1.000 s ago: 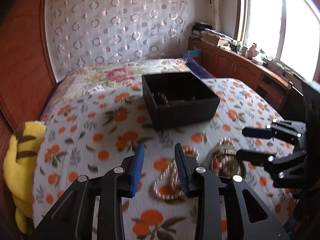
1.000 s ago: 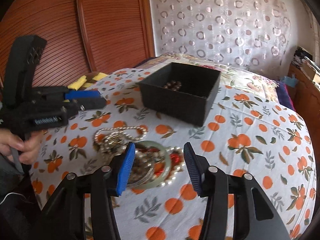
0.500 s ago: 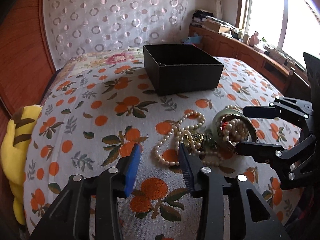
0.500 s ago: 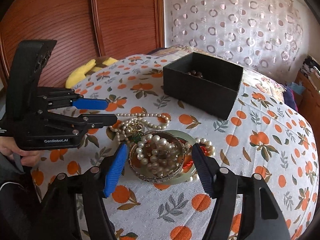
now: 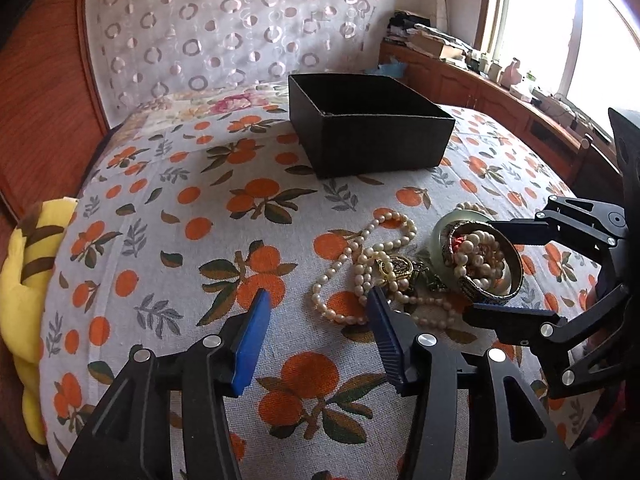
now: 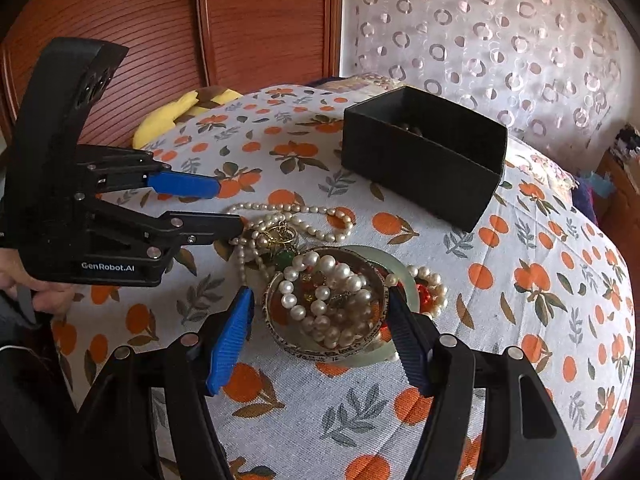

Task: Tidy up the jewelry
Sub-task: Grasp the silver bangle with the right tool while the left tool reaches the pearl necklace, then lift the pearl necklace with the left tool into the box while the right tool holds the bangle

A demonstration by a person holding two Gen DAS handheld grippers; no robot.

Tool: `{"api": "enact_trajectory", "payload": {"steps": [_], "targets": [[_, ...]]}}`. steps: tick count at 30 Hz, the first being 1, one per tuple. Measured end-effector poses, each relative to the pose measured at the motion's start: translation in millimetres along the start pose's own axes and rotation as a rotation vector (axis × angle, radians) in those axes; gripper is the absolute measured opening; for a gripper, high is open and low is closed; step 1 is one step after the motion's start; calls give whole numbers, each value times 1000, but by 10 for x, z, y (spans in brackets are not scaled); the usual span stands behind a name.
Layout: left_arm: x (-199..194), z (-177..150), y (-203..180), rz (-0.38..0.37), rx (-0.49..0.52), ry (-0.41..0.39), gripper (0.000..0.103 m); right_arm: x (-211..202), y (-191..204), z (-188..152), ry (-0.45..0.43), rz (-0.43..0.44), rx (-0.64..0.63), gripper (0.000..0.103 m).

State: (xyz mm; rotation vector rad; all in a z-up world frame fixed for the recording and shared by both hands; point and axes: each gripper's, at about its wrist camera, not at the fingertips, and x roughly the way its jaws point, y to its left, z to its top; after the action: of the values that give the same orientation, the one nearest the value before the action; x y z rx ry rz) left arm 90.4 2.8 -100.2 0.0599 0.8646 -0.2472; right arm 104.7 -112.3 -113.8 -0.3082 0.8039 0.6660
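A pile of jewelry lies on the orange-print bedspread (image 5: pixel 168 208). It holds a long pearl necklace (image 5: pixel 360 256) (image 6: pixel 292 216), a gold pendant (image 5: pixel 394 268) (image 6: pixel 280 234), a patterned bangle (image 5: pixel 480 292) (image 6: pixel 320 354) filled with pearls, and a pale jade bangle (image 5: pixel 438 236) (image 6: pixel 394 258). My left gripper (image 5: pixel 319 300) (image 6: pixel 230 206) hovers at the necklace's near end; its jaws are opening and grip nothing. My right gripper (image 6: pixel 320 296) (image 5: pixel 482 270) straddles the patterned bangle. Its jaws are closing, with no visible press. An open black box (image 5: pixel 372 148) (image 6: pixel 420 176) stands behind, with dark beads (image 6: pixel 412 128) inside.
A yellow plush toy (image 5: pixel 24 272) (image 6: pixel 176 116) lies at the bed's left edge against red-brown wooden panels (image 6: pixel 260 20). A wooden sideboard (image 5: pixel 500 96) with clutter runs under the window on the right. A hand (image 6: pixel 44 292) holds the left gripper.
Both grippers have sunk closer to the jewelry pile. The left jaws have spread wider. The right jaws now flank the patterned bangle, having widened from a second ago.
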Motion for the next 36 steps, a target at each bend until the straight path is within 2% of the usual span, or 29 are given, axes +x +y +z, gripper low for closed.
{"api": "enact_trajectory", "payload": {"steps": [4,12,20,22,23,24,28,36], "targets": [[4,2,6,2,-4,2,50,-53,-28,-12,-20,-7,8,62],[10,-1,15,3,-8,2,52,-416,-193,-131,-125,-34,121,62],[5,-1,16,11,-12,-1,52,-509,-272,-404,-113,-106,153,62],[-3,4,-1,-1,-4,-3,46,-504,-283,-466,-107,-108,162,62],[-2,7,-13,-9,4,3,32,-499,-287,-489,-103,-108,165,62],[4,13,-37,-17,16,9,25,-495,-287,-496,-103,-104,168,62],[8,70,-66,-30,17,7,23,-507,-283,-532,-110,-99,171,62],[152,174,-50,2,61,34,23,-504,-295,-538,-114,-76,191,62]]}}
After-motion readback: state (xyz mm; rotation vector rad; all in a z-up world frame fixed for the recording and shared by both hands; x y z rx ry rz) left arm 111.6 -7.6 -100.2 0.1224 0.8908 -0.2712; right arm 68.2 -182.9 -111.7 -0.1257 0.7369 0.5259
